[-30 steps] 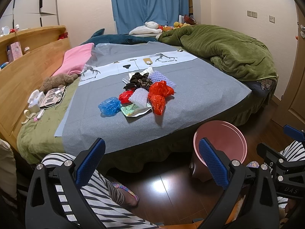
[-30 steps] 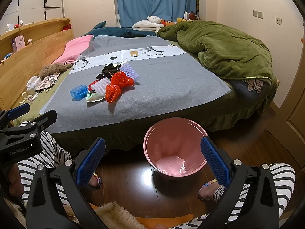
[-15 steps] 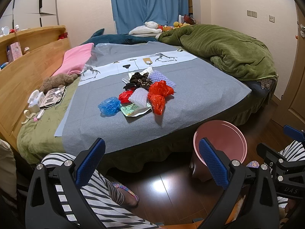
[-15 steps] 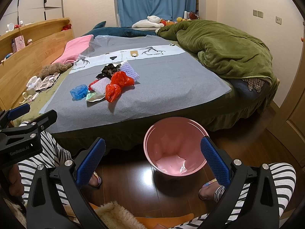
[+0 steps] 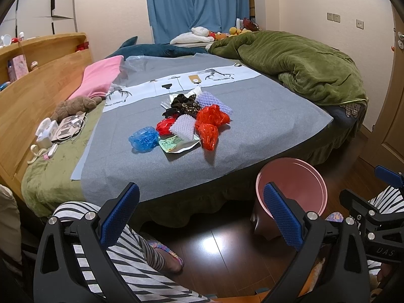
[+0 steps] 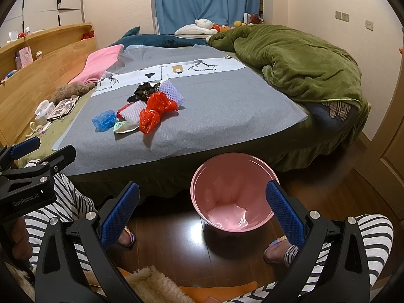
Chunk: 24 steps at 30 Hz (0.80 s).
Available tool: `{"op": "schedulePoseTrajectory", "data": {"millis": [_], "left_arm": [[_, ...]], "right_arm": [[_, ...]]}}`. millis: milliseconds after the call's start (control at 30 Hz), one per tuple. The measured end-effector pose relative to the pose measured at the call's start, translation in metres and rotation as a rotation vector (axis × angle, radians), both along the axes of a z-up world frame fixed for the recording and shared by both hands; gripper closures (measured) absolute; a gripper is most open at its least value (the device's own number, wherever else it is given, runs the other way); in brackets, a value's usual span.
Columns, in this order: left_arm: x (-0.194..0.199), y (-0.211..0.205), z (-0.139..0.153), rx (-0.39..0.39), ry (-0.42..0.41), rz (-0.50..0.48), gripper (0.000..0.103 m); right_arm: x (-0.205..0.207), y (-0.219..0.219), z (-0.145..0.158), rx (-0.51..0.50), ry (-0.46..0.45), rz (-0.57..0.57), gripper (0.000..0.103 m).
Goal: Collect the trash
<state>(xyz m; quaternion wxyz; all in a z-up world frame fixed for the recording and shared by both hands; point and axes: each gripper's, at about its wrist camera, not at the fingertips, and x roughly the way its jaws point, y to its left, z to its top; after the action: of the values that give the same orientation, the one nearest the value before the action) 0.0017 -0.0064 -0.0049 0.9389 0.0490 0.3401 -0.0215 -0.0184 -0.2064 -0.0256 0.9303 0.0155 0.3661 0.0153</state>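
Observation:
A pile of trash lies on the grey bed sheet [image 5: 252, 136]: red plastic wrappers [image 5: 210, 123], a blue wrapper [image 5: 144, 139], white foam nets [image 5: 183, 128], a green packet [image 5: 174, 144] and dark crumpled bits [image 5: 183, 106]. The pile also shows in the right wrist view [image 6: 151, 111]. A pink bin [image 6: 234, 197] stands on the floor below the bed edge; it also shows in the left wrist view [image 5: 293, 184]. My left gripper [image 5: 202, 214] and right gripper [image 6: 202, 214] are both open and empty, held low in front of the bed, well short of the pile.
A green duvet [image 5: 303, 68] covers the bed's right side. A pink cloth [image 5: 101, 78], a brown plush toy [image 5: 73, 106] and chargers [image 5: 55, 131] lie by the wooden headboard [image 5: 32, 91]. The person's striped legs and sandalled feet [image 6: 280, 250] flank the bin on the wood floor.

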Motion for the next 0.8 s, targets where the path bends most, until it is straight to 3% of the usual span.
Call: {"op": "schedulePoseTrajectory", "data": {"millis": [233, 500, 800], "left_arm": [[0.016, 0.01, -0.006, -0.006, 0.0, 0.046, 0.007], [0.055, 0.037, -0.013, -0.014, -0.018, 0.106, 0.007], [0.111, 0.064, -0.031, -0.046, -0.123, 0.171, 0.008]], "right_arm": [[0.012, 0.003, -0.003, -0.001, -0.035, -0.001, 0.005], [0.056, 0.011, 0.0, 0.051, -0.039, 0.044, 0.005], [0.124, 0.036, -0.005, 0.092, -0.169, 0.039, 0.005]]}}
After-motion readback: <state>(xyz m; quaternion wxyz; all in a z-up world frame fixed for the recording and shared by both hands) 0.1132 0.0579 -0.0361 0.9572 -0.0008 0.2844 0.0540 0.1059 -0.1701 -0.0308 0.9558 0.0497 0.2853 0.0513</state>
